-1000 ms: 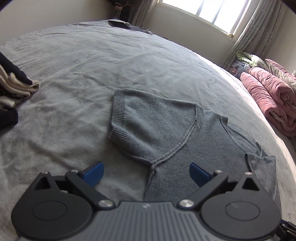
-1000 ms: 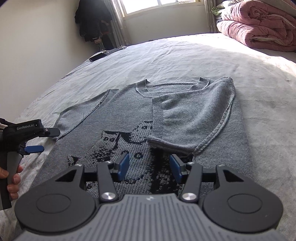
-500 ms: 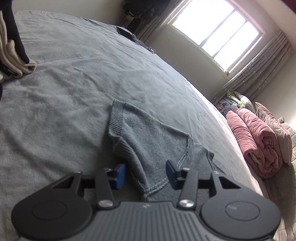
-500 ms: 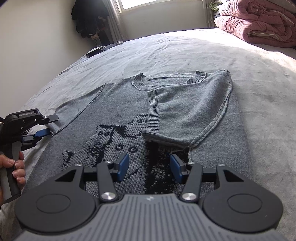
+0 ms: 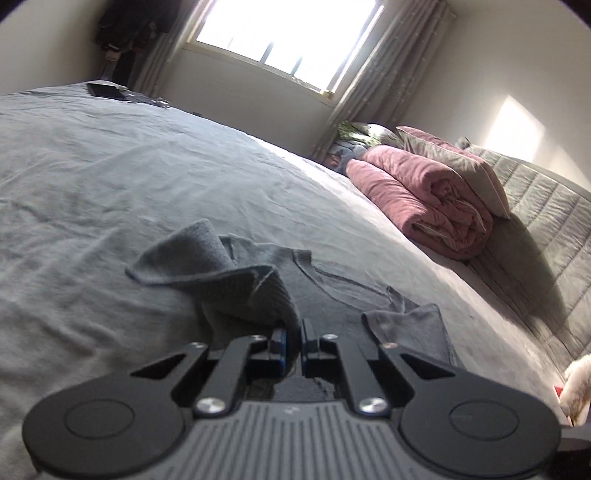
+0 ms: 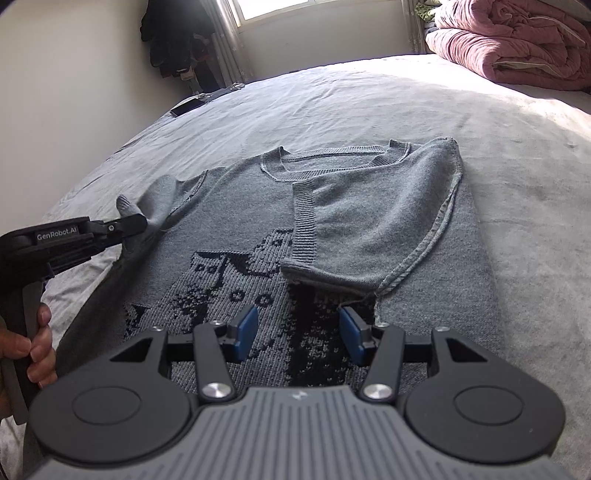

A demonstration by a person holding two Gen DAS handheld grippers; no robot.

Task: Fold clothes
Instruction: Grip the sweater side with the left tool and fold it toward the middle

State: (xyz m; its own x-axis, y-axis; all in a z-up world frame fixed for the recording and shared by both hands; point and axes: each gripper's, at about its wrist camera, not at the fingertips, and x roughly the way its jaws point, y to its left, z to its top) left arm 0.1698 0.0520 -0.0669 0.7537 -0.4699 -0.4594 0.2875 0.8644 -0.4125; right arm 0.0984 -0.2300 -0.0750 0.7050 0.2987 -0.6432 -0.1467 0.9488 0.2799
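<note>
Grey knit sweater (image 6: 332, 236), dark pattern on the front: lying flat, front up, on the grey bed sheet (image 6: 369, 96), neckline pointing toward the window (image 5: 288, 33). One sleeve (image 6: 373, 225) is lying folded across the chest.

Left hand-held gripper (image 5: 291, 345): blue pads are pressing together on the other sleeve (image 5: 236, 288), which is bunching and rising off the sheet. In the right wrist view a hand (image 6: 31, 349) is gripping its handle at the left edge.

Right hand-held gripper (image 6: 299, 330): fingers are standing spread and holding nothing, hovering over the sweater's lower front.

Pink rolled duvet (image 5: 424, 199): resting at the head of the bed, against a pillow (image 5: 454, 166).

Dark phone (image 6: 186, 107): lying near the far edge of the sheet.
</note>
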